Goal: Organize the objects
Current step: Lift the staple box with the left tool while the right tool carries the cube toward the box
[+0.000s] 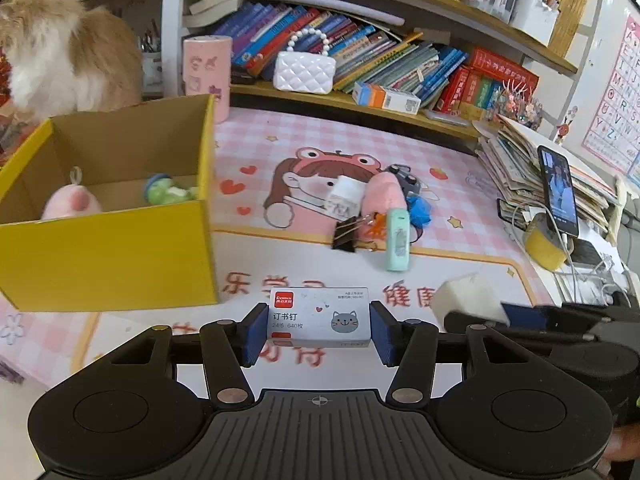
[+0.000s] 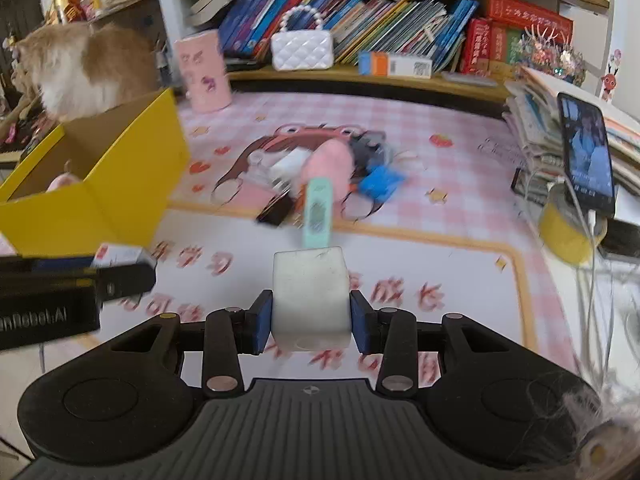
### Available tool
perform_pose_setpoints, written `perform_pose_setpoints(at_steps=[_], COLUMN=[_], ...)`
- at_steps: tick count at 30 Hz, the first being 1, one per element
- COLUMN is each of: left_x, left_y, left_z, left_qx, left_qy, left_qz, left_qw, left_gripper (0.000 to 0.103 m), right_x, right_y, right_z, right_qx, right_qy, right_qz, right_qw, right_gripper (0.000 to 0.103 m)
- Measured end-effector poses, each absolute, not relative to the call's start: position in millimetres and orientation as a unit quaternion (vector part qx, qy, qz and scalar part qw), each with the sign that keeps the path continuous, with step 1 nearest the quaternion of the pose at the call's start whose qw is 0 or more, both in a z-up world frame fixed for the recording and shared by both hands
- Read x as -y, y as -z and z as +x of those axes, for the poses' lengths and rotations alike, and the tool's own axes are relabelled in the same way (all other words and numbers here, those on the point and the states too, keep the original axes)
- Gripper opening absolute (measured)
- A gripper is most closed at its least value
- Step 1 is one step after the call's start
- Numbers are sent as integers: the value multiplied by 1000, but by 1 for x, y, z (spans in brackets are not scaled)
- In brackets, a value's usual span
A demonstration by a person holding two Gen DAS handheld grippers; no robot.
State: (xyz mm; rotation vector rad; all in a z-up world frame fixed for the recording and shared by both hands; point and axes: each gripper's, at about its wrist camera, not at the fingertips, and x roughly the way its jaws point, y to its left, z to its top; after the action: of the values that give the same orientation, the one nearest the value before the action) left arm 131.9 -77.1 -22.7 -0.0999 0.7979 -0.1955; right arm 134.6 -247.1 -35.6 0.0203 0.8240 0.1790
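Left wrist view: left tongs (image 1: 319, 326) clamped on small cat-printed staple box (image 1: 319, 317), right tongs (image 2: 311, 320) clenched around white cube-shaped block (image 2: 310, 298), both above pink-printed surface (image 1: 440, 152), near yellow cardboard box (image 1: 108, 256). Could collide crowding over it.

A wooden bookshelf (image 1: 400, 12) runs along the back, its lower shelf packed with leaning, colourful books (image 1: 360, 48). Below it lies a pink checked desk mat printed with a cartoon girl in a frog hat (image 1: 472, 160). An alphabet poster (image 1: 618, 92) hangs on the pale right-hand wall. Even daylight fills the room.
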Motion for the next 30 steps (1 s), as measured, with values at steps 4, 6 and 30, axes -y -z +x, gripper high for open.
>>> perform_pose_setpoints(at_steps=[4, 6, 30], left_x=[52, 37, -132], left_y=[22, 22, 24], left_z=[113, 104, 4], left_qx=[-381, -382, -379], left_qy=[93, 91, 34], left_qz=[-48, -49, -68], left_qw=[919, 919, 922], left_gripper=[52, 52, 52], right_x=[224, 211, 38], right_y=[37, 36, 41], right_z=[118, 110, 20], right_qx=[-409, -410, -411], right_qy=[-88, -89, -158], right_qz=[7, 9, -17], right_qw=[908, 908, 898], right_gripper=[37, 37, 37])
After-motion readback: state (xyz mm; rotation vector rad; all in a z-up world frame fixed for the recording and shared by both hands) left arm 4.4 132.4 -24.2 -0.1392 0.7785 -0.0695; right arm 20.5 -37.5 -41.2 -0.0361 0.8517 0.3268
